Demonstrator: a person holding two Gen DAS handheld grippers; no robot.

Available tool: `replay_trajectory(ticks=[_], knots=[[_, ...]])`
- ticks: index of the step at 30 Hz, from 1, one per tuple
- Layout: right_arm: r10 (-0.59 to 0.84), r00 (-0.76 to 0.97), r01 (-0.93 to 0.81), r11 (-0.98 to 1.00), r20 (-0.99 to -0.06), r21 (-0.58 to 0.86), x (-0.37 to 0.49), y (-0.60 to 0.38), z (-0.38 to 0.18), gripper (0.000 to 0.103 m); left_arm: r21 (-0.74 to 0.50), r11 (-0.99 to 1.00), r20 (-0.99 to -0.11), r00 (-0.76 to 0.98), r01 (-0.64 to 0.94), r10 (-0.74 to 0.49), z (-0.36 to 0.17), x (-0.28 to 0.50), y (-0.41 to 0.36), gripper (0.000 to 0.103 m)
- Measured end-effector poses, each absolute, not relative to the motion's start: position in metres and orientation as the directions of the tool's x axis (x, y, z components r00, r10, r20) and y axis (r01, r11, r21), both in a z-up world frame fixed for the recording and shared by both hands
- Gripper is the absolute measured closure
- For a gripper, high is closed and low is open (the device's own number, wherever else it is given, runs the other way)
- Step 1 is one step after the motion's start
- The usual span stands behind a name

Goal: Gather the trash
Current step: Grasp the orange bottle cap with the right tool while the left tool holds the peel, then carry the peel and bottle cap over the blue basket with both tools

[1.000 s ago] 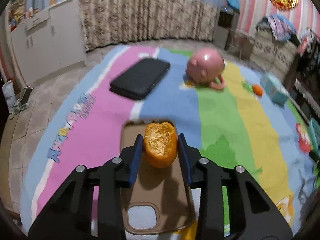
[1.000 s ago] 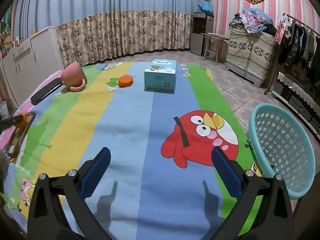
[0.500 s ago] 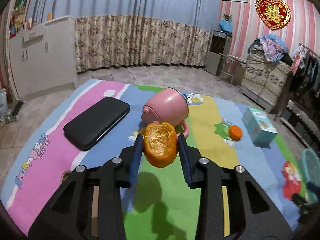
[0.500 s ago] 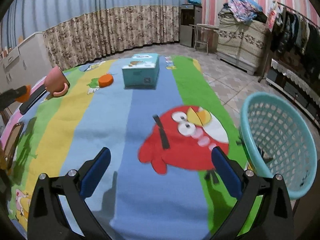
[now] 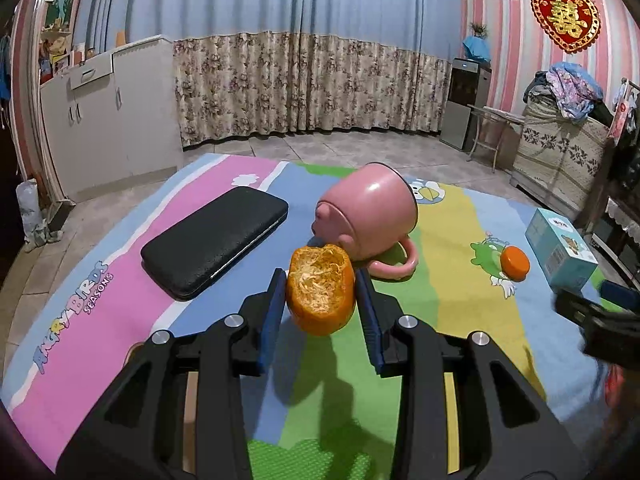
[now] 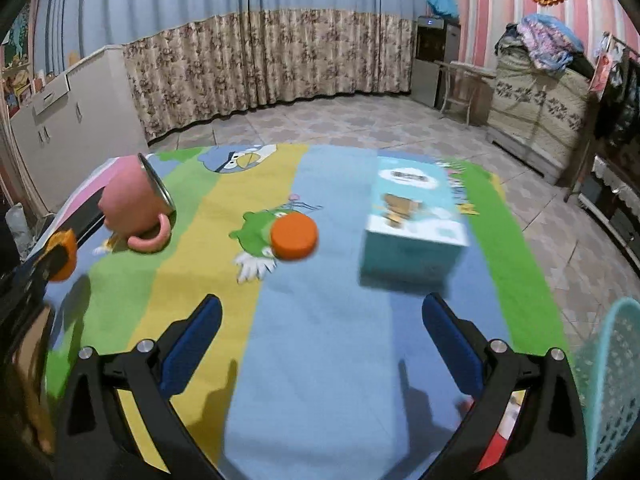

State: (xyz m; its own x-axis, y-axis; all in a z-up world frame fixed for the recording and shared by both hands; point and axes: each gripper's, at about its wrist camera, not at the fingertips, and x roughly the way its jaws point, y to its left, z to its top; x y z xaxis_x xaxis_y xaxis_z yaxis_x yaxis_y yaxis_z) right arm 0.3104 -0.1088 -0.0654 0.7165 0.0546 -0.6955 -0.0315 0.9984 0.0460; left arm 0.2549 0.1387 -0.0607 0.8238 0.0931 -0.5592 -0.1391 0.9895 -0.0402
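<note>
pink mug (image 5: 370, 216) on its side (inside unseen)

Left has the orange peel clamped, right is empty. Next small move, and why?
Probably carry the left gripper rightward toward the teal basket. It is shut on the orange peel, held clear above the mat, and the basket sits at the mat's right edge. The open right gripper faces the orange cap.
</note>
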Motion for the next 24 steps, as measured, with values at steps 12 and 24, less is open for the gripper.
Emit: replay_trajectory(ticks=[12, 24], knots=[[0.056, 0.646, -0.037, 0.998, -0.761, 0.043, 0.376, -0.088, -0.092, 0.03, -0.01, 0.985, -0.544, 0.828, -0.17, 0.137, -0.059, 0.253, 0.137, 0.069], [0.037, 0.647, -0.07, 0.997, -0.761, -0.011, 0.379, -0.083, -0.092, 0.063, -0.002, 0.986, -0.55, 0.823, -0.167, 0.139, -0.06, 0.256, 0.137, 0.069]])
